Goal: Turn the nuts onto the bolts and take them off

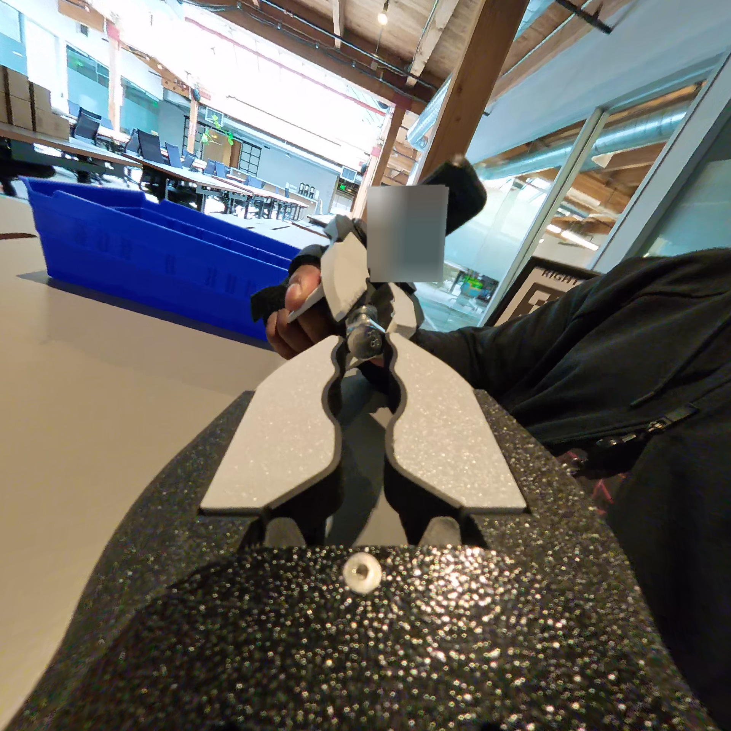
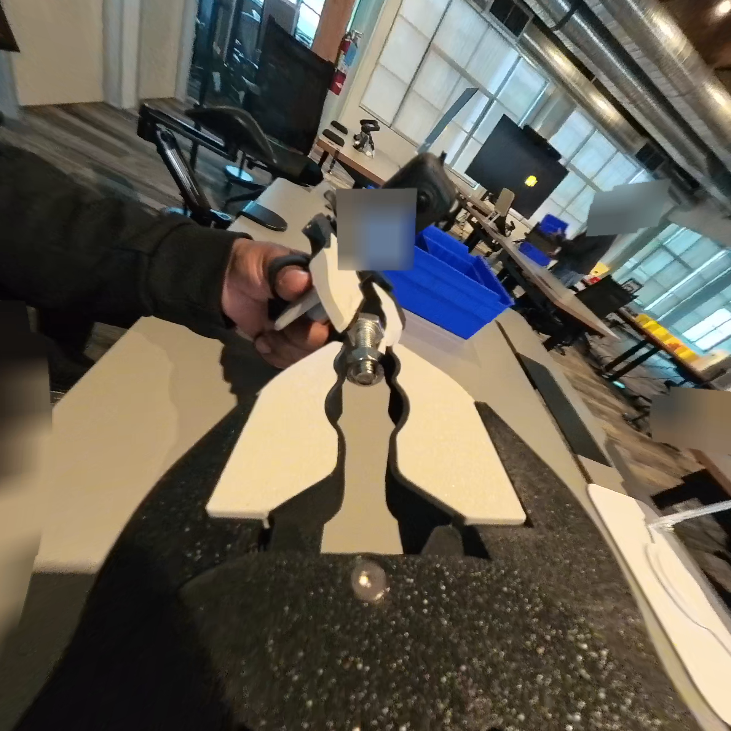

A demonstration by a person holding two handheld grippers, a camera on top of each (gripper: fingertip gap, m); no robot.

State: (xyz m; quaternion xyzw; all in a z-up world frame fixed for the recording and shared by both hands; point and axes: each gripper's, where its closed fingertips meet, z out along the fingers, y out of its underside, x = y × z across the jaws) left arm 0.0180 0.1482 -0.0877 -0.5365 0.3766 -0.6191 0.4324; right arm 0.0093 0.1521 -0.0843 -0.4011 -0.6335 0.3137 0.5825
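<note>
- Pinching one bolt (image 1: 363, 343) from opposite ends, both tongs meet tip to tip above the counter (image 1: 118, 395).
- Left wrist view: left tongs (image 1: 364, 352) clamp the hex head end, with right tongs (image 1: 366, 312) just beyond, held by a hand (image 1: 300, 316) in a black sleeve.
- Right wrist view shows what the other hides: the threaded shank with two nuts (image 2: 366, 336) on it, right tongs (image 2: 363, 370) squeezing the nearer nut, left tongs (image 2: 370, 316) gripping past it.
- Blue bin (image 2: 447, 292) sits on the counter well behind the tongs in both views.
</note>
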